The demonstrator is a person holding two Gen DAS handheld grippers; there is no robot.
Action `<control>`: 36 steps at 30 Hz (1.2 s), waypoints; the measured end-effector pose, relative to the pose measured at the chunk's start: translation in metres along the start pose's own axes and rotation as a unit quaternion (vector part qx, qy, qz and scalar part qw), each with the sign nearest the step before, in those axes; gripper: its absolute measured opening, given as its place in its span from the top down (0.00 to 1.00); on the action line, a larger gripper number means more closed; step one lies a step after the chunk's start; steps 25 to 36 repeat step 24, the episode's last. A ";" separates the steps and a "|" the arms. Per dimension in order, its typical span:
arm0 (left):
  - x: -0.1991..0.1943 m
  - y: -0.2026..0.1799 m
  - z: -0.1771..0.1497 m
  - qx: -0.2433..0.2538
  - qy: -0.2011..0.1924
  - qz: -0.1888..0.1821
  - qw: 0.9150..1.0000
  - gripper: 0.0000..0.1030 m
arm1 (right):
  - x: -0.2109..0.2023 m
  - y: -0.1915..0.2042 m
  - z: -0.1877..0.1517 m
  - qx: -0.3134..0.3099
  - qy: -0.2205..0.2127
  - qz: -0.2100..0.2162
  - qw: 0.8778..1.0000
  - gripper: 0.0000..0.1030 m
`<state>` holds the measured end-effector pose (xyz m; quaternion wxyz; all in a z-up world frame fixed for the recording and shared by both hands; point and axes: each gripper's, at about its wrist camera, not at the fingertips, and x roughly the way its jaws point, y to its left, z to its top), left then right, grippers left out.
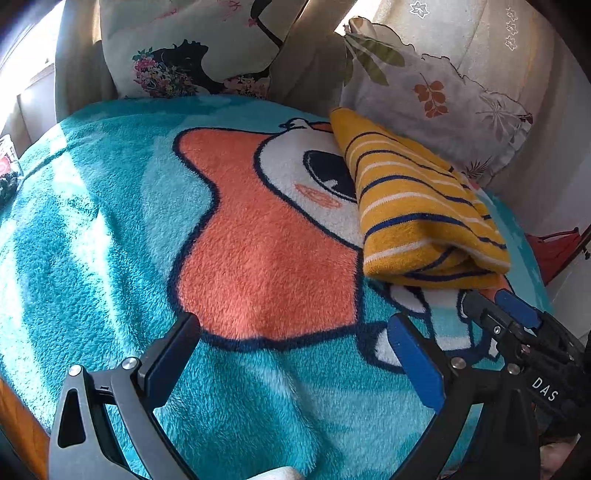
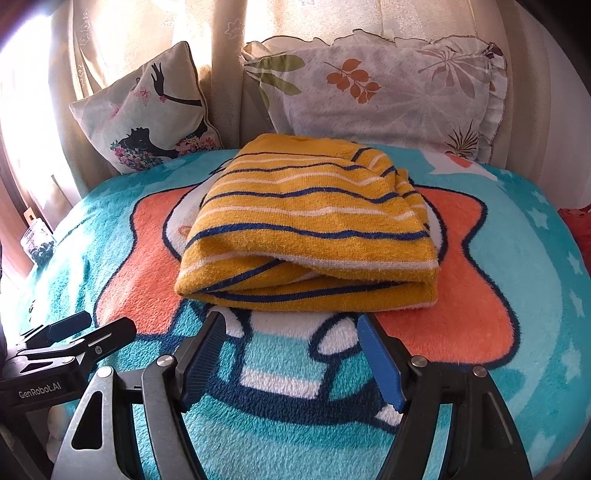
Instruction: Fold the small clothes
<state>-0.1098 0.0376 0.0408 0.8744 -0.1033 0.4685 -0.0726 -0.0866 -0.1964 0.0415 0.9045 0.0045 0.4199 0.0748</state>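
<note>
A yellow garment (image 2: 310, 229) with blue and white stripes lies folded in a thick stack on a teal cartoon blanket (image 2: 110, 258). In the left wrist view the garment (image 1: 417, 206) lies at the right. My right gripper (image 2: 291, 325) is open and empty, just in front of the garment's near folded edge. My left gripper (image 1: 295, 328) is open and empty over the blanket (image 1: 110, 221), left of the garment. The right gripper (image 1: 495, 302) shows at the lower right of the left wrist view. The left gripper (image 2: 92, 325) shows at the lower left of the right wrist view.
A floral pillow (image 2: 388, 92) and a cushion with a black silhouette print (image 2: 147, 118) lean behind the blanket against cream curtains (image 2: 207, 29). A glass jar (image 2: 37, 240) stands at the left edge. Something red (image 1: 554, 251) lies at the right of the bed.
</note>
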 end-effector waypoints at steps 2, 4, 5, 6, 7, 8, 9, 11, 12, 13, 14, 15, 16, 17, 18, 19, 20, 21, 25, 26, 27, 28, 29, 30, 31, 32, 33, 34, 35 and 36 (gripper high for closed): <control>-0.001 0.001 -0.001 -0.004 0.000 -0.002 1.000 0.02 | -0.001 0.003 0.000 -0.008 -0.002 -0.002 1.000 0.24; -0.002 0.003 -0.001 -0.008 0.001 -0.005 1.000 0.02 | -0.002 0.004 -0.001 -0.012 -0.003 -0.002 1.000 0.24; -0.002 0.003 -0.001 -0.010 0.002 -0.006 1.000 0.02 | -0.002 0.005 -0.001 -0.012 -0.003 -0.001 1.000 0.23; -0.002 0.004 -0.001 -0.012 0.003 -0.007 1.000 0.02 | -0.002 0.005 -0.002 -0.012 -0.003 0.000 1.000 0.23; -0.002 0.005 -0.001 -0.013 0.004 -0.008 1.000 0.02 | -0.002 0.006 -0.002 -0.012 -0.002 0.001 1.000 0.23; -0.002 0.005 -0.002 -0.015 0.005 -0.009 1.000 0.02 | -0.002 0.006 -0.002 -0.013 -0.002 0.002 1.000 0.23; -0.002 0.006 -0.002 -0.017 0.006 -0.010 1.000 0.02 | -0.003 0.007 -0.003 -0.014 -0.002 0.002 1.000 0.23; -0.004 0.007 -0.003 -0.019 0.005 -0.009 1.000 0.02 | -0.003 0.008 -0.004 -0.015 -0.002 0.002 1.000 0.23; -0.005 0.008 -0.003 -0.021 0.003 -0.009 1.000 0.02 | -0.004 0.009 -0.004 -0.015 -0.002 0.005 1.000 0.23; -0.007 0.008 -0.003 -0.021 0.001 -0.008 1.000 0.02 | -0.005 0.010 -0.005 -0.015 -0.002 0.006 1.000 0.23; -0.008 0.008 -0.004 -0.022 -0.001 -0.007 1.000 0.02 | -0.006 0.011 -0.006 -0.016 -0.003 0.008 1.000 0.23; -0.010 0.008 -0.004 -0.023 -0.002 -0.007 1.000 0.02 | -0.008 0.012 -0.007 -0.017 -0.004 0.010 1.000 0.23; -0.012 0.009 -0.004 -0.024 -0.003 -0.007 1.000 0.02 | -0.009 0.013 -0.008 -0.019 -0.005 0.012 1.000 0.23; -0.014 0.008 -0.005 -0.024 -0.005 -0.007 1.000 0.02 | -0.010 0.014 -0.010 -0.021 -0.005 0.014 1.000 0.23; -0.015 0.008 -0.006 -0.024 -0.006 -0.008 1.000 0.02 | -0.012 0.015 -0.012 -0.023 -0.006 0.015 1.000 0.23; -0.018 0.008 -0.008 -0.023 -0.006 -0.009 1.000 0.02 | -0.013 0.016 -0.014 -0.023 -0.006 0.017 1.000 0.23; -0.019 0.007 -0.009 -0.023 -0.007 -0.011 1.000 0.02 | -0.015 0.017 -0.016 -0.023 -0.006 0.020 1.000 0.23; -0.021 0.007 -0.010 -0.025 -0.007 -0.013 1.000 0.02 | -0.016 0.017 -0.019 -0.023 -0.005 0.022 0.999 0.23; -0.025 0.006 -0.013 -0.030 -0.004 -0.016 0.999 0.02 | -0.021 0.016 -0.027 -0.024 -0.005 0.027 0.999 0.23; -0.025 0.006 -0.013 -0.030 -0.004 -0.016 0.999 0.02 | -0.021 0.016 -0.027 -0.024 -0.005 0.027 0.999 0.23; -0.025 0.006 -0.013 -0.030 -0.004 -0.016 0.999 0.02 | -0.021 0.016 -0.027 -0.024 -0.005 0.027 0.999 0.23; -0.025 0.006 -0.013 -0.030 -0.004 -0.016 0.999 0.02 | -0.021 0.016 -0.027 -0.024 -0.005 0.027 0.999 0.23; -0.025 0.006 -0.013 -0.030 -0.004 -0.016 0.999 0.02 | -0.021 0.016 -0.027 -0.024 -0.005 0.027 0.999 0.23; -0.025 0.006 -0.013 -0.030 -0.004 -0.016 0.999 0.02 | -0.021 0.016 -0.027 -0.024 -0.005 0.027 0.999 0.23; -0.025 0.006 -0.013 -0.030 -0.004 -0.016 0.999 0.02 | -0.021 0.016 -0.027 -0.024 -0.005 0.027 0.999 0.23; -0.025 0.006 -0.013 -0.030 -0.004 -0.016 0.999 0.02 | -0.021 0.016 -0.027 -0.024 -0.005 0.027 0.999 0.23; -0.025 0.006 -0.013 -0.030 -0.004 -0.016 0.999 0.02 | -0.021 0.016 -0.027 -0.024 -0.005 0.027 0.999 0.23; -0.025 0.006 -0.013 -0.030 -0.004 -0.016 0.999 0.02 | -0.021 0.016 -0.027 -0.024 -0.005 0.027 0.999 0.23; -0.025 0.006 -0.013 -0.030 -0.004 -0.016 0.999 0.02 | -0.021 0.016 -0.027 -0.024 -0.005 0.027 0.999 0.23; -0.025 0.006 -0.013 -0.030 -0.004 -0.016 0.999 0.02 | -0.021 0.016 -0.027 -0.024 -0.005 0.027 0.999 0.23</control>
